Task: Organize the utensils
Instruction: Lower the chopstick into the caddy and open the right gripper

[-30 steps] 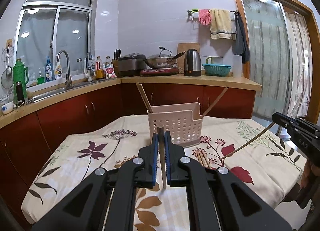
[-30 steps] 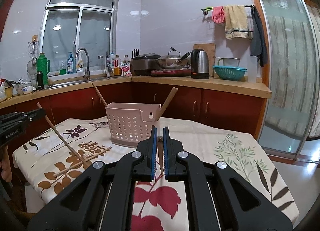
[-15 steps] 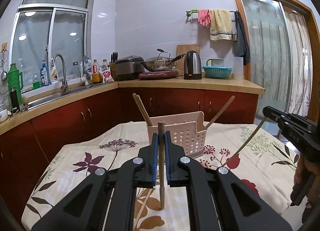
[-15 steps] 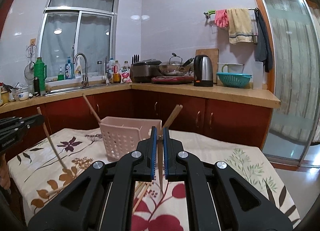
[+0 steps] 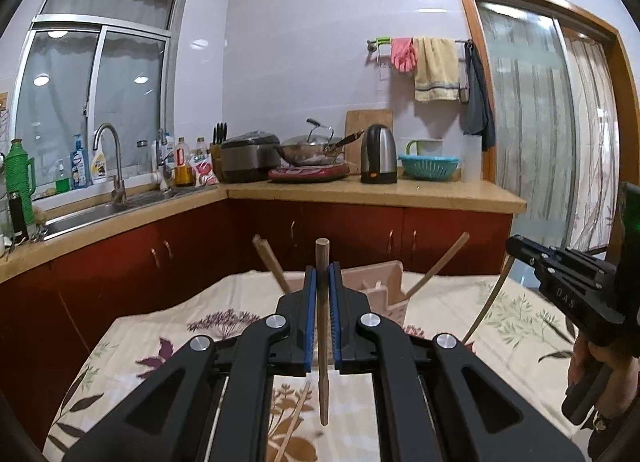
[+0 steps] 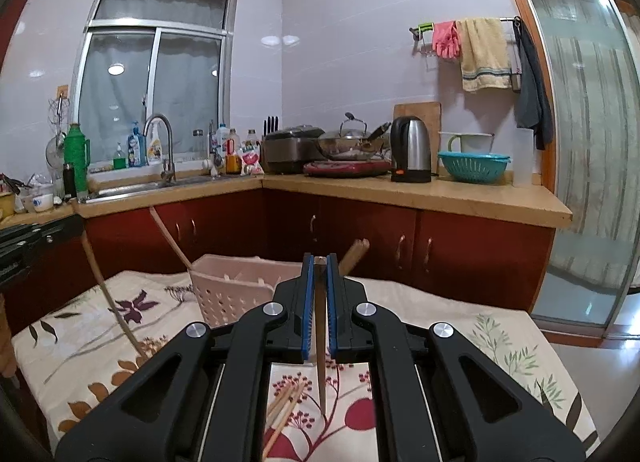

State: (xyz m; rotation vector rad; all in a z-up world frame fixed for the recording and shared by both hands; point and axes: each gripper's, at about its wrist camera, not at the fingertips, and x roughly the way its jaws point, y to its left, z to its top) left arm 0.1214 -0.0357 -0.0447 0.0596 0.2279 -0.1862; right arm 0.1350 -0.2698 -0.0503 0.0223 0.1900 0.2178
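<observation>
1. Left gripper: jaws clenched on a chopstick, held about upright, thick end above the pads, tapered tip hanging free above the cloth. Vertical hold looks meant for a tip-first drop into the basket.
2. Right gripper: same grasp on a second chopstick, tip down and clear of the table. In the left view that stick slants down from the jaws.
3. Basket is pink, perforated, straight ahead of both grippers on the table's far side. Chopsticks already in it lean out at both ends, so I'd guess the compartments are loose and sticks tilt once released.
4. Loose chopsticks lie flat on the cloth just below the right gripper; one more shows under the left. Job looks partly done.
5. Both grippers sit side by side, short of the basket; judged step: carry to basket, then drop.
6. Surface: table under a cream floral tablecloth, soft, a little rumpled at the far-left edge.
7. Room: kitchen, red cabinets, wood counter with kettle, wok, rice cooker, sink under a window, glass door on the right.
</observation>
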